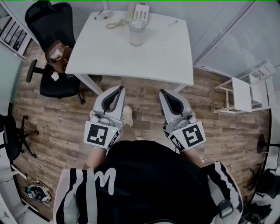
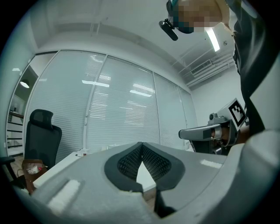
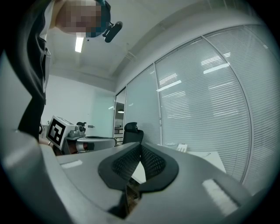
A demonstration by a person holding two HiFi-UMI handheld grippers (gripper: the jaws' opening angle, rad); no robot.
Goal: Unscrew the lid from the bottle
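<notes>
White desk (image 1: 166,54) on a wood floor. Bottle (image 1: 136,33), lid on, stands at the desk's far side by the phone (image 1: 140,12). My left gripper (image 1: 119,89) and right gripper (image 1: 162,92) have their jaws closed and empty. Both sit short of the desk's near edge, well apart from the bottle.

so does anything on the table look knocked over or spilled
Nothing stands out. The bottle stands upright on the white table, lid on, next to the phone. The left tongs and right tongs are shut and empty, short of the table.
</notes>
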